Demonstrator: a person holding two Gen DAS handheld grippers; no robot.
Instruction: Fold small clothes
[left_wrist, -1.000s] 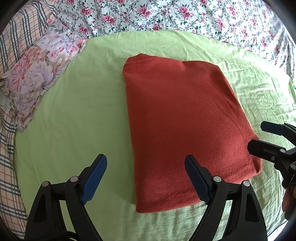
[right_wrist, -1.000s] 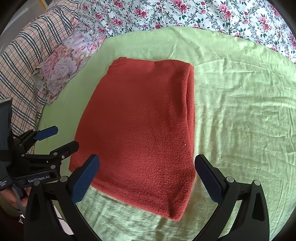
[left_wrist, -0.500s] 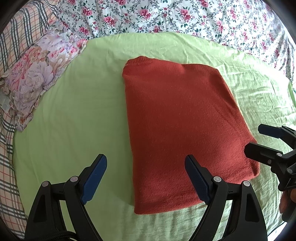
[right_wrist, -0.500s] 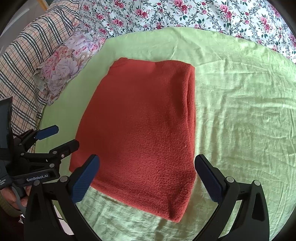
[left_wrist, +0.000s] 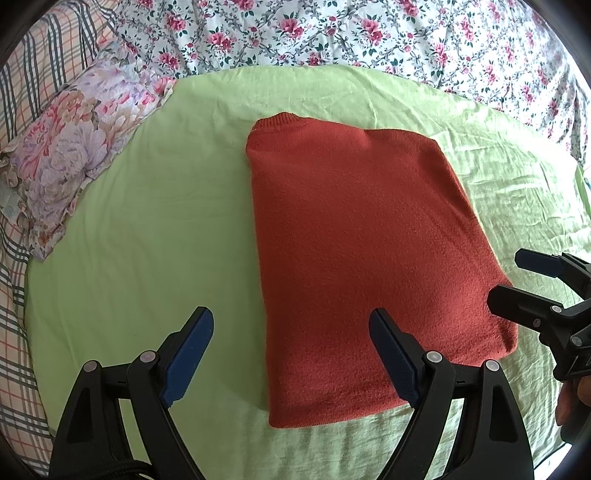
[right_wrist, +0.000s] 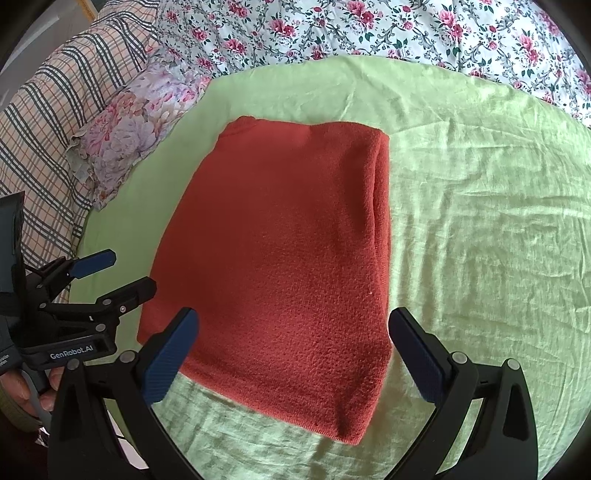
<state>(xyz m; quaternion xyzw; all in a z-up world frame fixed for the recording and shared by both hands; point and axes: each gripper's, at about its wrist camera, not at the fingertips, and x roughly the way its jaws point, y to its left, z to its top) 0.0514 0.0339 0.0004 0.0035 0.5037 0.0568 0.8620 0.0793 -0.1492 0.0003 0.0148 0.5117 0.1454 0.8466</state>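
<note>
Lying flat on green sheet, rust-red knit sweater folded into neat rectangle, left claw and right claw both spread apart, empty.

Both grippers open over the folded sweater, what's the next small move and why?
Probably lower the left gripper and right gripper onto the near hem of the rust-red knit sweater for a final fold: both are open and empty, and it lies as a long rectangle on the green sheet.

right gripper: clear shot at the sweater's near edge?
Probably yes. The right gripper is open and empty above the folded red sweater, whose near edge lies uncovered on the green sheet.
</note>
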